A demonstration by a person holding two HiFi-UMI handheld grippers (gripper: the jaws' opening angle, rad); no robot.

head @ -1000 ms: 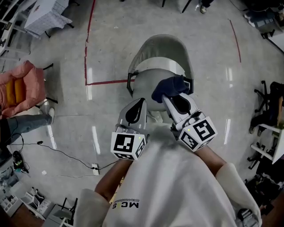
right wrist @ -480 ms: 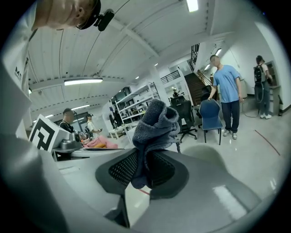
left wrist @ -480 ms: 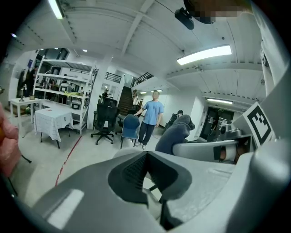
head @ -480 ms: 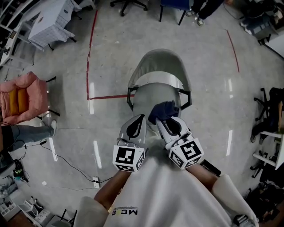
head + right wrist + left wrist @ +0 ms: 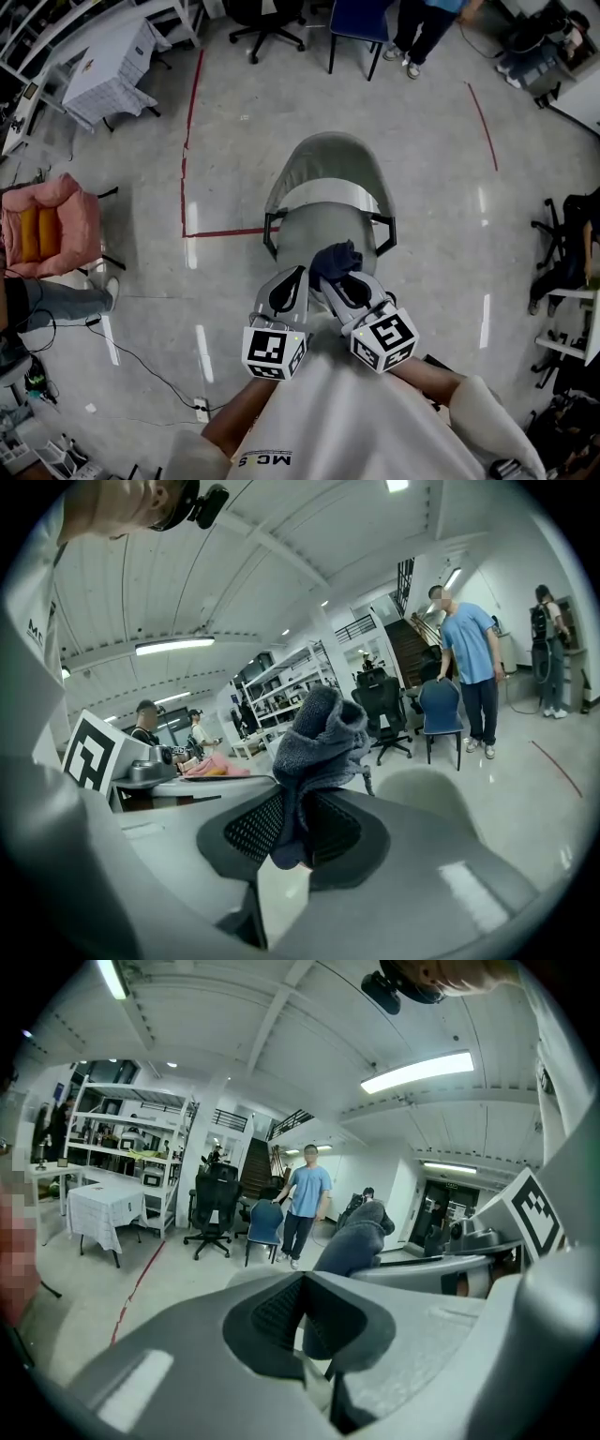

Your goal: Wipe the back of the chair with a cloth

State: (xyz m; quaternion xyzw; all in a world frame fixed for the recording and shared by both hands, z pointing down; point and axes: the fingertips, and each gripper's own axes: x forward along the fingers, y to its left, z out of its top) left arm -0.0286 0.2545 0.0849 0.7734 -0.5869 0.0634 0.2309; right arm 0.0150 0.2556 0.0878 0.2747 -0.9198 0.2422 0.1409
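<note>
A grey chair (image 5: 326, 178) stands on the floor just ahead of me, its backrest (image 5: 323, 230) nearest. My right gripper (image 5: 339, 277) is shut on a dark blue cloth (image 5: 336, 257), which rests at the top of the backrest. In the right gripper view the cloth (image 5: 319, 735) bunches up out of the right gripper (image 5: 295, 832), and the chair's pale seat (image 5: 422, 794) lies beyond. My left gripper (image 5: 287, 284) sits close beside it on the left, shut with nothing in it. The left gripper view shows the left gripper (image 5: 302, 1321) with the cloth (image 5: 358, 1234) just to its right.
A pink armchair (image 5: 47, 220) stands at the left, a white table (image 5: 108, 61) at the far left. Red floor tape (image 5: 186, 141) runs beside the chair. Office chairs (image 5: 267, 19) and a standing person (image 5: 422, 28) are beyond. A cable (image 5: 141, 347) lies at lower left.
My right gripper has slid the cloth leftward along the backrest top, closing in on the left gripper. The head view has lifted, so the chair sits lower in frame.
</note>
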